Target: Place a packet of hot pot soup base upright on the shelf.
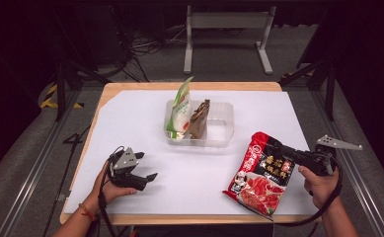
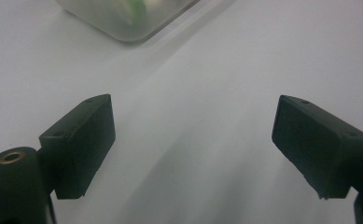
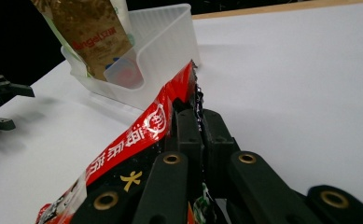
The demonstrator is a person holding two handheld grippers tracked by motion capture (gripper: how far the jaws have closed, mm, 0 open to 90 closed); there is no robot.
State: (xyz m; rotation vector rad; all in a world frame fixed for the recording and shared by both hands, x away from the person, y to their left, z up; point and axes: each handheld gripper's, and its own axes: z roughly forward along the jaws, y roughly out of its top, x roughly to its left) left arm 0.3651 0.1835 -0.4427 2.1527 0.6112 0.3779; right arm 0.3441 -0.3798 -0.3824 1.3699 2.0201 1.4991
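A red and black food packet point(image 1: 259, 174) lies tilted at the right front of the white table sheet, its upper edge lifted. My right gripper point(image 1: 277, 147) is shut on that upper edge; in the right gripper view the jaws pinch the red packet point(image 3: 137, 140) at my right gripper point(image 3: 193, 122). A clear plastic bin point(image 1: 220, 129) at the table's middle holds a green-white pouch point(image 1: 180, 107) and a brown pouch point(image 1: 199, 118), both upright. My left gripper point(image 1: 151, 176) rests open at the left front, with bare sheet between its jaws at my left gripper point(image 2: 193, 135).
The bin's corner point(image 2: 123, 21) shows ahead of the left gripper. The bin's right half point(image 1: 220, 118) has free room. A wooden table edge point(image 1: 189, 86) borders the white sheet. A metal frame point(image 1: 226, 22) and cables stand on the floor beyond.
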